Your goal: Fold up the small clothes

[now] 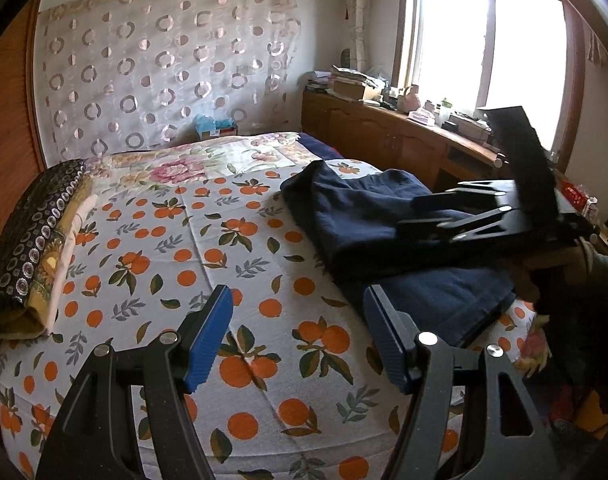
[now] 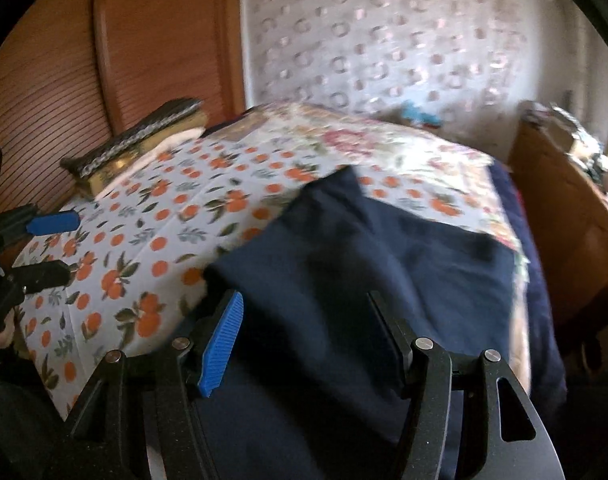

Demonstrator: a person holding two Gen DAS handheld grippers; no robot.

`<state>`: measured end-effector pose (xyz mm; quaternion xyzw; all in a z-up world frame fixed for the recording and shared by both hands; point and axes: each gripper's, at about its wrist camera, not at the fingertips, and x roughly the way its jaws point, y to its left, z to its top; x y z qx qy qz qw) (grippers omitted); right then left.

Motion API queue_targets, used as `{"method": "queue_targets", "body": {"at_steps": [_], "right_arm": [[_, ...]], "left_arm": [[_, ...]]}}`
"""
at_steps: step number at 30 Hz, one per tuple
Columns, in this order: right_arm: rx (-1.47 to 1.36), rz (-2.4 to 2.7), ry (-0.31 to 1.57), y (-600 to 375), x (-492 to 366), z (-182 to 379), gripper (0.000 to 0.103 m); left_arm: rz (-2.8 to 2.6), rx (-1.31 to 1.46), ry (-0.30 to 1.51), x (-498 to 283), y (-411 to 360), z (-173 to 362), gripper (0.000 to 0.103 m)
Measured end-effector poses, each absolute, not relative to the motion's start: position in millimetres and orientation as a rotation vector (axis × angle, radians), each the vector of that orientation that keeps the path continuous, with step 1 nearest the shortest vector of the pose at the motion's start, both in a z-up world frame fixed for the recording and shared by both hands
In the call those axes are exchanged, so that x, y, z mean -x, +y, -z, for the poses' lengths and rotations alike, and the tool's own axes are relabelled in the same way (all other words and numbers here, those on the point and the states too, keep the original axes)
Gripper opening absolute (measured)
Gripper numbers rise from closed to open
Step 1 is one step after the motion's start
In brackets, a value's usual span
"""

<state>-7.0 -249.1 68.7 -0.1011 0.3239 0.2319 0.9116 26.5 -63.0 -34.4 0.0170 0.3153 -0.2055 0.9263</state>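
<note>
A wooden panel is seen at the far left, behind the bed. A stack of folded fabrics, dark patterned on top and yellow below, lies at the left edge of the bed, well apart from the task item. The bed is covered by an orange-print sheet, with a floral quilt laid at its far end. A sheer curtain with ring pattern hangs behind the bed, and a small box with blue contents stands at its foot.

The left claw is held over bare sheet with its jaws apart; nothing is held between the blue pads.

The navy garment lies folded in layers on the right half of the bed, just beside the right pad of the left claw. In the left wrist view, the right claw is seen above the garment, partly obstructing the view of it. In the right wrist view, the right claw is shown with jaws apart over the navy cloth; no fabric is pinched by the pads. That view is blurred.

At the right, a wooden cabinet loaded with clutter stands below a bright window.
</note>
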Motion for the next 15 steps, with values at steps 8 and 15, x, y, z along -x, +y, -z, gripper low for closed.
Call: {"method": "queue_targets", "body": {"at_steps": [8,15], "right_arm": [[0.276,-0.58,0.769,-207.1,-32.5,-43.6,0.068],[0.3,-0.576,0.826,-196.1,-49.1,-35.3,0.068]], "left_arm": [[0.415,-0.026,0.649,-25.9,-54.9,36.4,0.069],[0.422,-0.021,0.665,-28.4,-55.8,41.1,0.069]]}}
